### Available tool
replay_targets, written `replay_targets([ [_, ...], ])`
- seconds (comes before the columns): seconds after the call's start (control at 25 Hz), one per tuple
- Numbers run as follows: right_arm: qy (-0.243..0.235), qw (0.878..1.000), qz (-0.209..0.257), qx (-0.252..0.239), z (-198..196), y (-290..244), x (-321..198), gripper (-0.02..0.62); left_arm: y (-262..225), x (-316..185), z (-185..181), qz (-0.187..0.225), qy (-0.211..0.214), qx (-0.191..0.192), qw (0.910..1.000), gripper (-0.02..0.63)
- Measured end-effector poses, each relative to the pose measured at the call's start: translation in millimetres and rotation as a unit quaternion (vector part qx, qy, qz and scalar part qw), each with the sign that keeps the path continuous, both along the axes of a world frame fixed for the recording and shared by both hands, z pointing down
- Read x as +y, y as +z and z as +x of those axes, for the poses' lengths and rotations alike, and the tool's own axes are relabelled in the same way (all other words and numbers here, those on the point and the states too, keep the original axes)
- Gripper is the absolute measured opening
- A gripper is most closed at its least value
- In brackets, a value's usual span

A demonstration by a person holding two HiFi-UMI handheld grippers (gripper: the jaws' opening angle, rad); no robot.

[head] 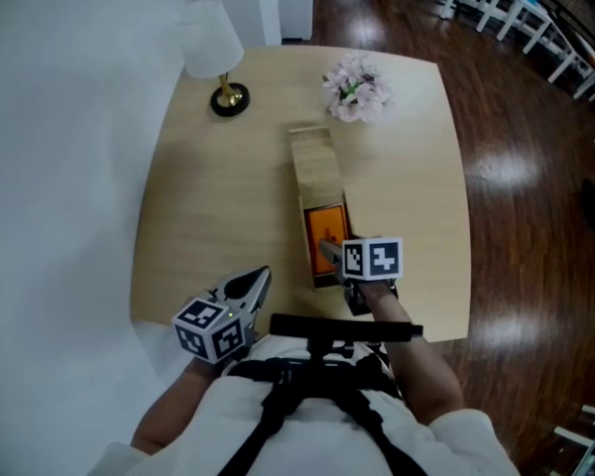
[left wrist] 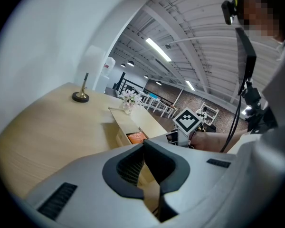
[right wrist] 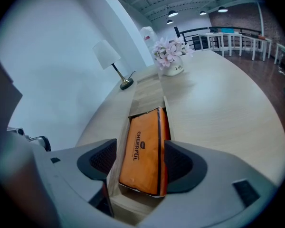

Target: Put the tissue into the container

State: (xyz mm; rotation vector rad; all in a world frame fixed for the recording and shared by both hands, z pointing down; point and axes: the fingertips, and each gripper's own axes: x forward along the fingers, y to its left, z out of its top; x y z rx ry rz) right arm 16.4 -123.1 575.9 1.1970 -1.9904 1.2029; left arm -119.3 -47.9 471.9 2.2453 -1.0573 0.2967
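Orange tissue pack (right wrist: 145,151) lies tilted inside the wooden container (right wrist: 147,96). The right tongs (right wrist: 141,161) stand spread astride it, seemingly not pinching, placed for release. Empty, the left tongs (left wrist: 151,186) are pressed together, idle near the container.

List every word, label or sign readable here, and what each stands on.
"CHEERFUL": on the orange tissue pack.
Small logo above it: too small to read.
Print on the flower vase: too blurred to read.
Marker cubes: square patterns, no words.
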Motion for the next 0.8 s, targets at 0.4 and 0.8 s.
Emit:
replay_targets([
  [0.4,0.027,0.999,0.034,-0.011,20.8,-25.6,7.9,0.299,-11.2,-2.5,5.0,0.009,0.010,0.009,0.9999,-0.005],
  [0.8,0.047,0.996,0.076,-0.016,38.9,-66.2,22.8,0.247,-30.0,-3.4,16.4,0.027,0.032,0.032,0.9986,-0.005],
])
